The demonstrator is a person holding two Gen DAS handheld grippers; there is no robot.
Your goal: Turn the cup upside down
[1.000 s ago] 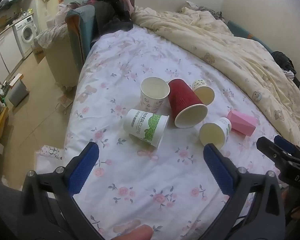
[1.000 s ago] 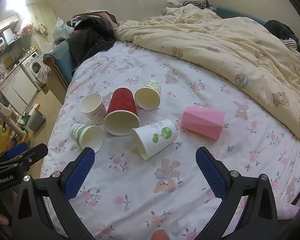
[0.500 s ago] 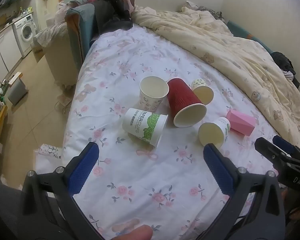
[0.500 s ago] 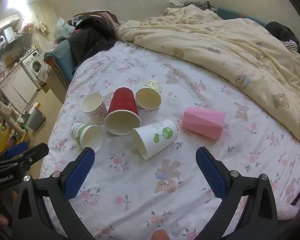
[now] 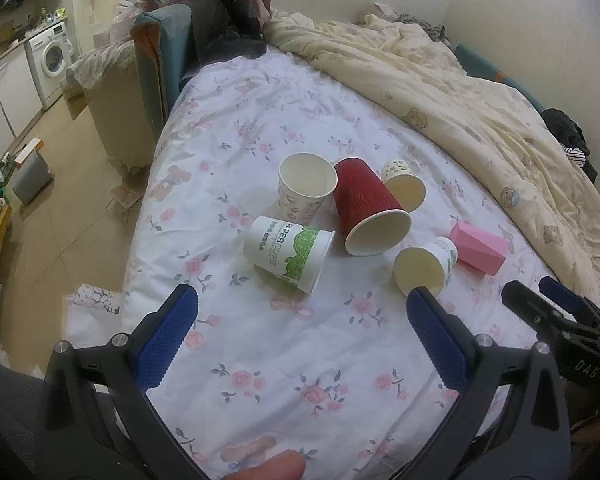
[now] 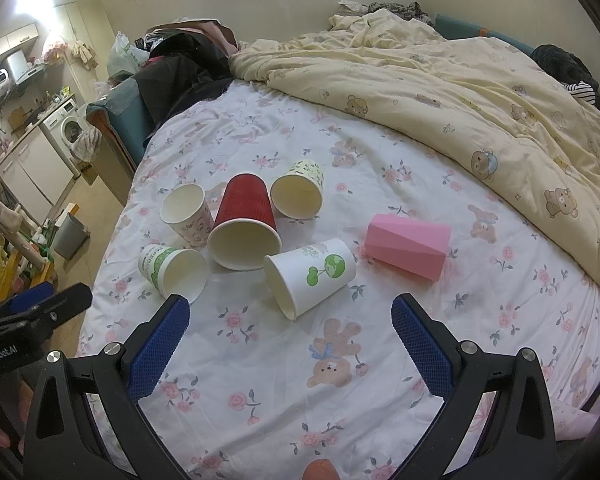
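Six cups sit clustered on the near half of a bed, all but one on their sides. The red ribbed cup (image 6: 244, 224) lies in the middle with its mouth toward the cameras; at its left stands the only upright one, a white cup with a faint pink print (image 6: 188, 214), and nearer on that side lies the cup lettered PAPER CUPS (image 5: 288, 252), green leaves around its rim. Far right of the red one lies a small speckled cup (image 6: 298, 194); near right lies a white cup with a green tree drawing (image 6: 310, 274), and right of that a pink faceted cup (image 6: 406, 246), a little apart from the rest. The bed is covered by a white sheet (image 6: 380, 360) printed with pink roses and teddy bears, somewhat creased. A cream bear-print duvet (image 6: 460, 92) is bunched along its right and far sides, and dark clothes (image 6: 184, 60) are heaped at the far left end. Beyond the bed's left edge are a tan floor (image 5: 60, 208), a grey bin (image 5: 32, 176), a washing machine (image 5: 54, 54) beside white cabinets, and plain cream walls. The left tongs (image 5: 300, 332) and right tongs (image 6: 290, 336) both hover above the near sheet, their blue pads spread wide with nothing between them.
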